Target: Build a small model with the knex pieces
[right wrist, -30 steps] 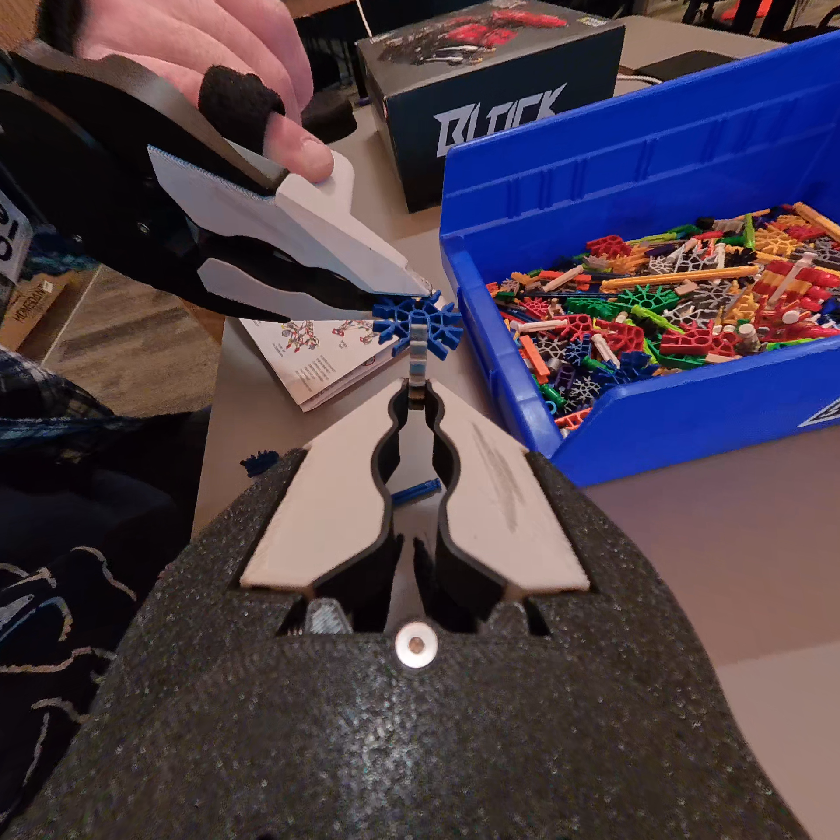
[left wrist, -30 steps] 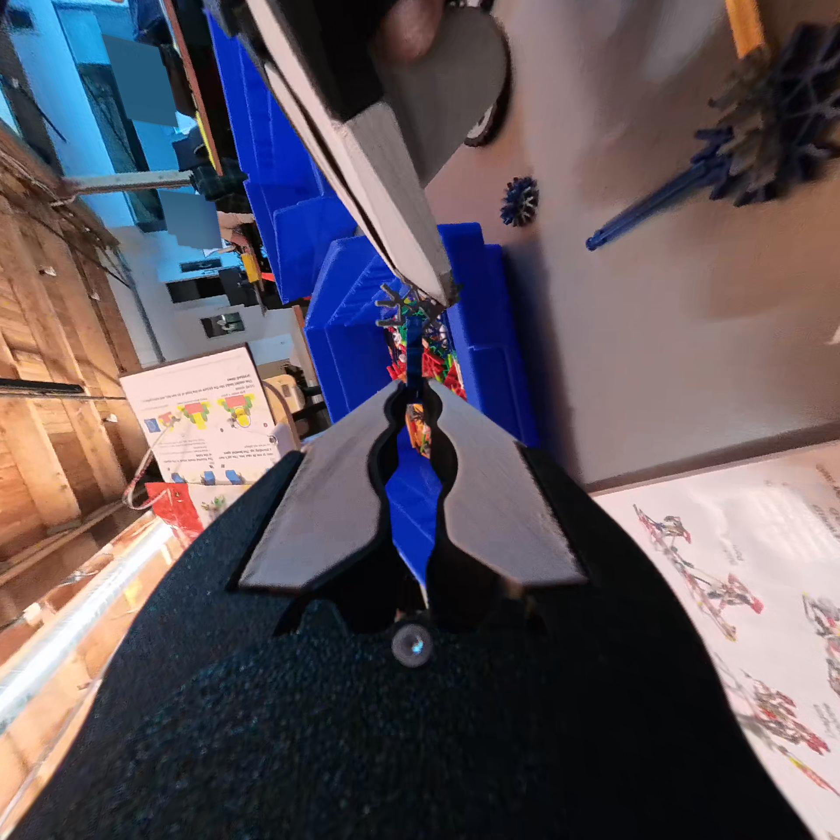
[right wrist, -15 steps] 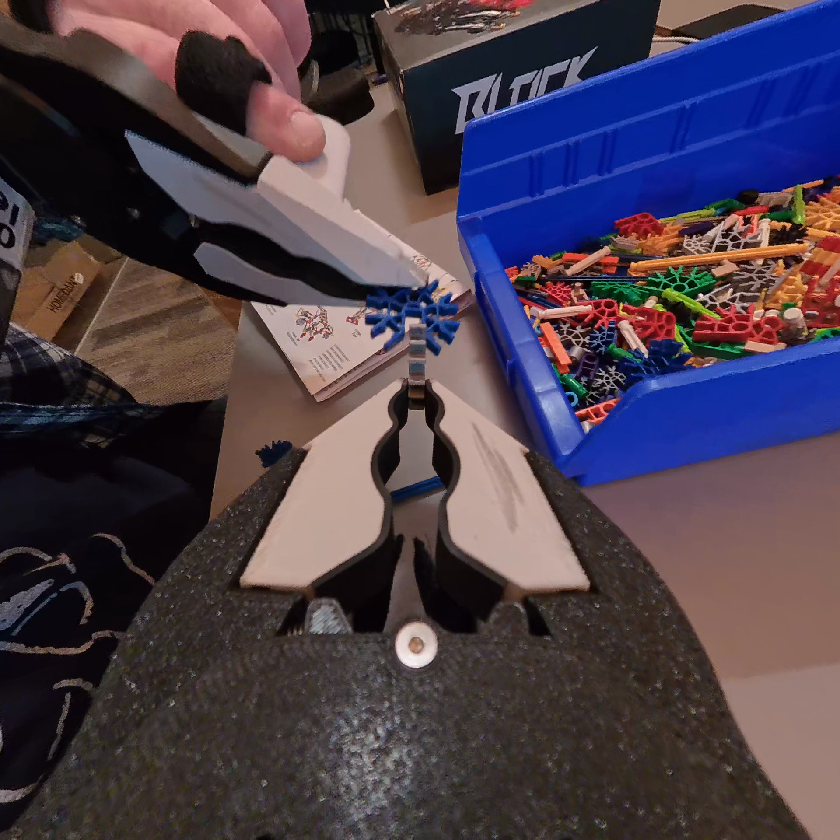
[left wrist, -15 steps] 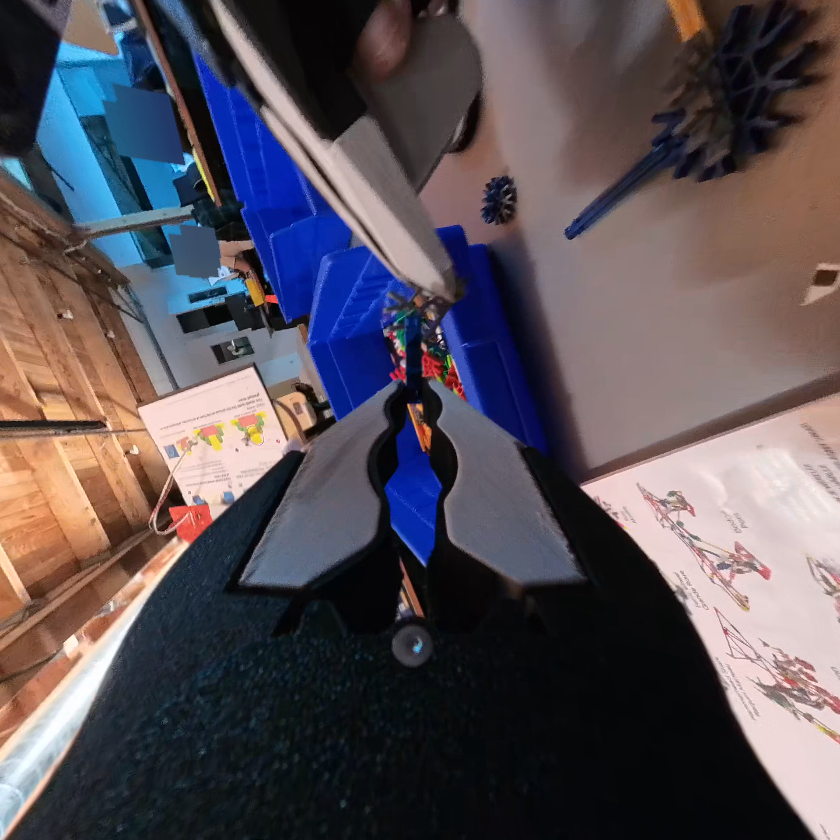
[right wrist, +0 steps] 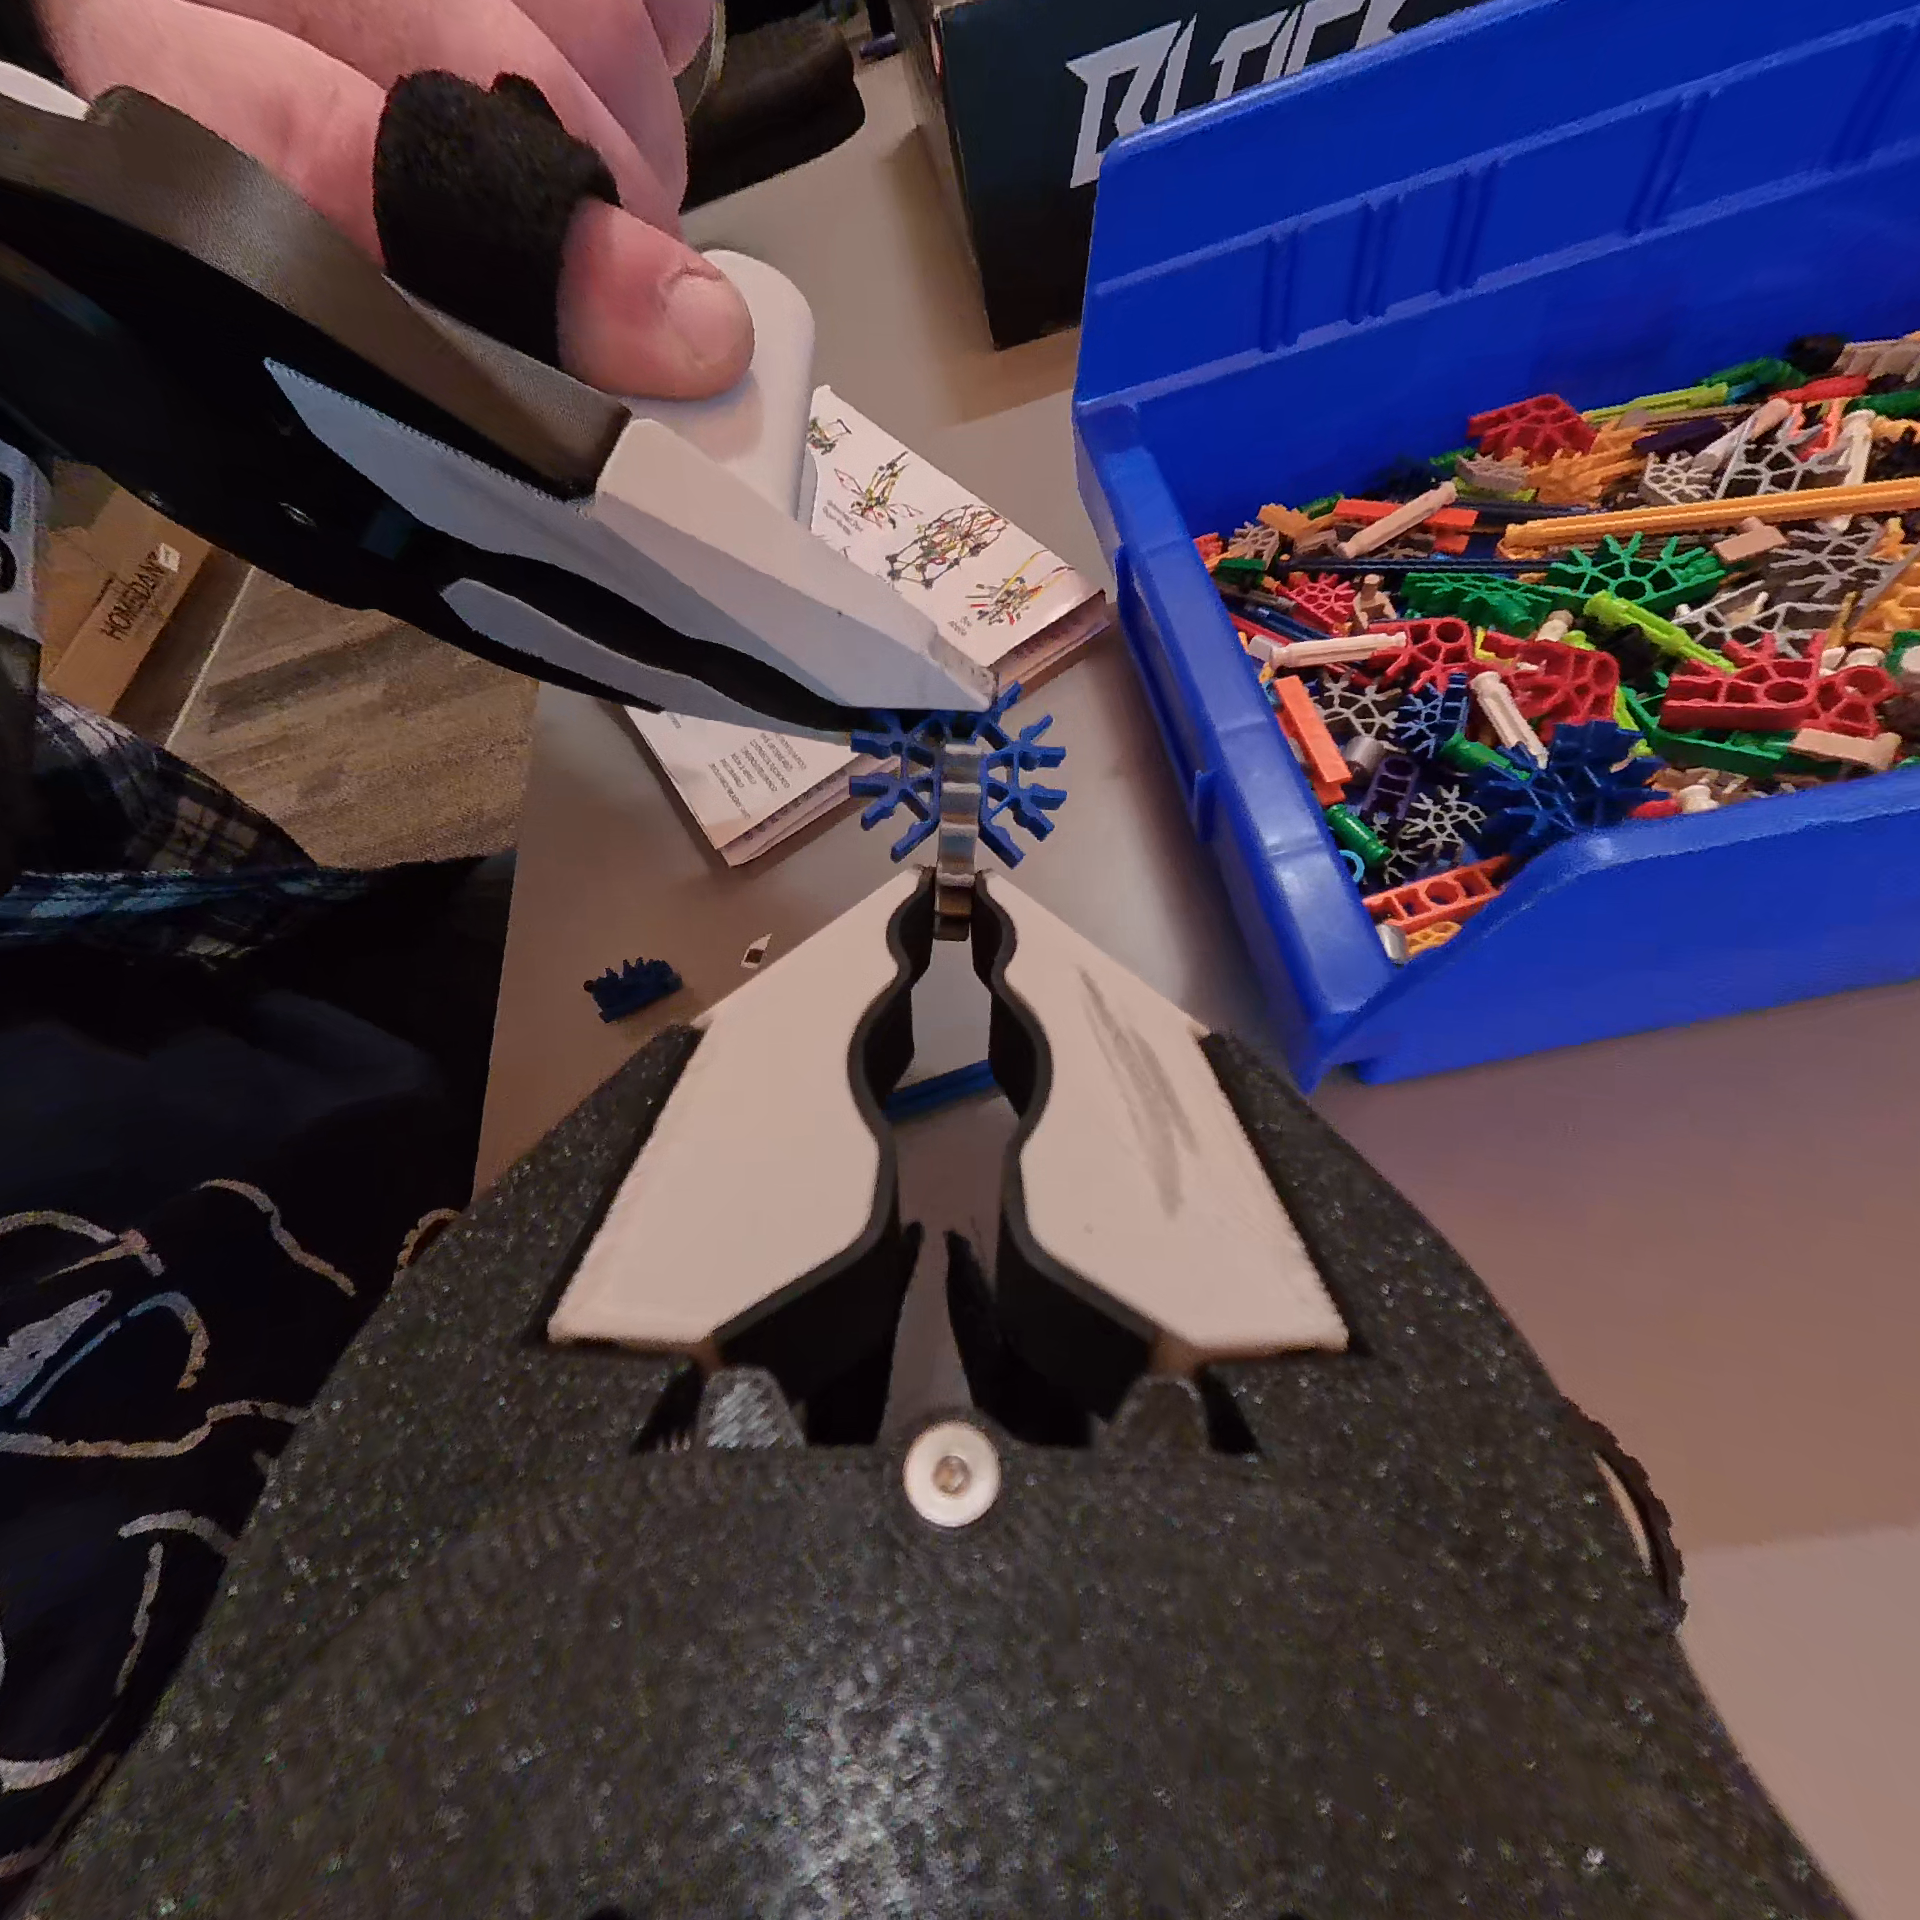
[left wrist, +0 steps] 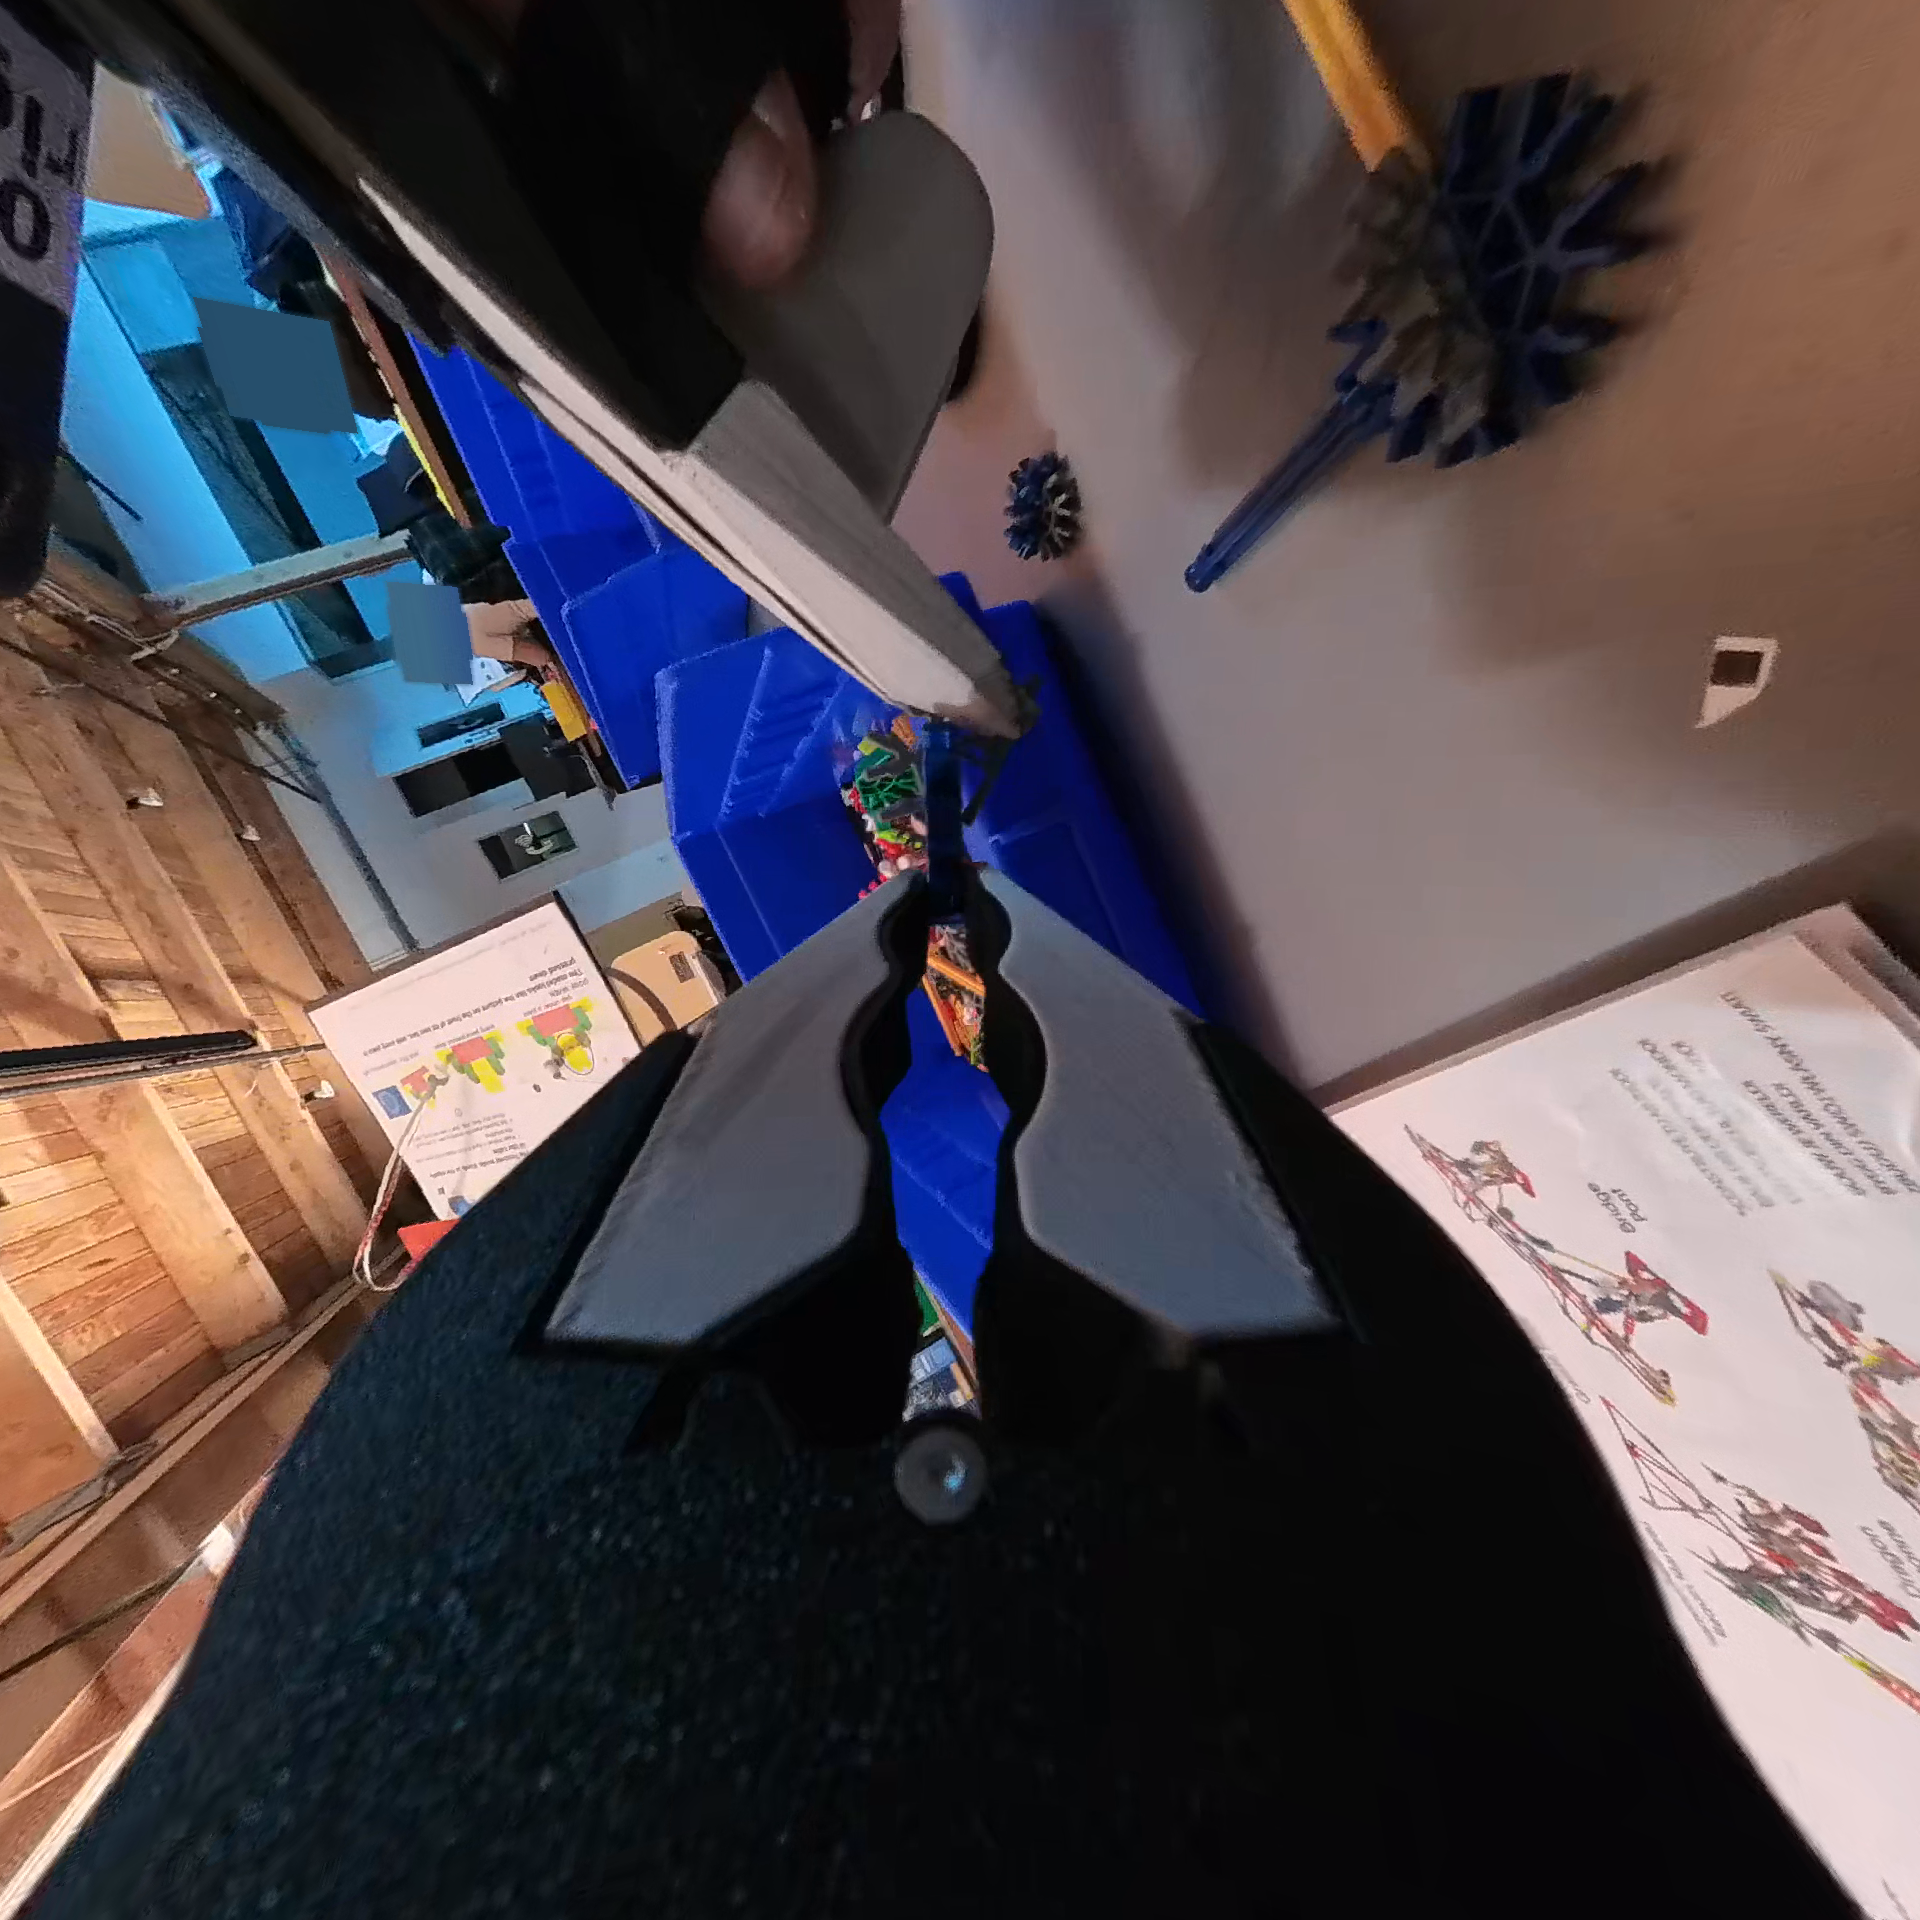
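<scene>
Print shows on a dark box, booklet and poster.

In the right wrist view, the blue plastic bin of mixed construction pieces sits on the grey counter, right of the open instruction booklet. The dark cardboard box stands behind both. The small blue toothed piece lies before the booklet.

Blue snowflake connector, grey connector, blue bin.
</scene>
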A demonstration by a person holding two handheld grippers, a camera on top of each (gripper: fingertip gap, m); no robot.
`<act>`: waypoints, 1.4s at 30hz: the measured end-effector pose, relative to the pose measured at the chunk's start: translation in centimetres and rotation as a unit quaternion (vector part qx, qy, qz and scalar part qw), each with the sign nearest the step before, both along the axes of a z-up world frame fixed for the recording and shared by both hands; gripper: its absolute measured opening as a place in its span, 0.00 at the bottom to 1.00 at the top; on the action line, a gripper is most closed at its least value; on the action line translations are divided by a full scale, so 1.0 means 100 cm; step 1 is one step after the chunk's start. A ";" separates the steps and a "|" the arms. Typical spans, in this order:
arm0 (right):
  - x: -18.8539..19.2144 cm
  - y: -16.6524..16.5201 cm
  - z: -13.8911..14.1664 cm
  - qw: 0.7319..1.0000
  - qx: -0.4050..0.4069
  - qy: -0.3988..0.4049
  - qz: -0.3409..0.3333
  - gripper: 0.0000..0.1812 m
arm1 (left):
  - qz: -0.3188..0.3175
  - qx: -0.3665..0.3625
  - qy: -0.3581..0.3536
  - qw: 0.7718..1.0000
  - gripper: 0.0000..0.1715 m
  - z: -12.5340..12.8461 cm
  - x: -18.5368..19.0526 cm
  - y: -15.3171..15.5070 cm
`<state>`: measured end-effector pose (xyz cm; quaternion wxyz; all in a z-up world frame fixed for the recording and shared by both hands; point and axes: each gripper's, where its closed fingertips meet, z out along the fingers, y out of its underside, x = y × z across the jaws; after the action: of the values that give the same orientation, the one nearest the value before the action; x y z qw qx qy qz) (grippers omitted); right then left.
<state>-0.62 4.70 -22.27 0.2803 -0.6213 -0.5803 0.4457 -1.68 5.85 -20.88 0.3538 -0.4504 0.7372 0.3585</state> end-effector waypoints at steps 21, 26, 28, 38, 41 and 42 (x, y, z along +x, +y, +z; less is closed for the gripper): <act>-0.004 0.003 0.004 0.999 -0.025 0.012 -0.018 0.04 | 0.066 -0.022 -0.120 0.990 0.01 0.000 -0.008 0.005; -0.003 0.010 0.013 0.999 -0.024 0.034 -0.036 0.07 | 0.103 -0.040 -0.205 0.973 0.01 0.002 -0.010 0.010; -0.003 0.011 0.015 0.998 -0.026 0.039 -0.039 0.08 | 0.111 -0.050 -0.229 0.966 0.01 0.002 -0.010 0.011; 0.000 0.020 0.022 0.996 -0.047 0.057 -0.059 0.09 | 0.143 -0.054 -0.280 0.948 0.01 0.009 -0.021 0.017; -0.002 0.019 0.022 0.995 -0.049 0.060 -0.058 0.08 | 0.143 -0.056 -0.281 0.947 0.01 0.008 -0.019 0.017; -0.002 0.019 0.022 0.995 -0.049 0.061 -0.057 0.04 | 0.142 -0.060 -0.286 0.946 0.01 0.008 -0.016 0.016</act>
<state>-0.79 6.57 -20.07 0.3092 -0.6381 -0.5031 0.4941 -3.33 7.46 -20.08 0.4673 -0.6546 0.5535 0.2163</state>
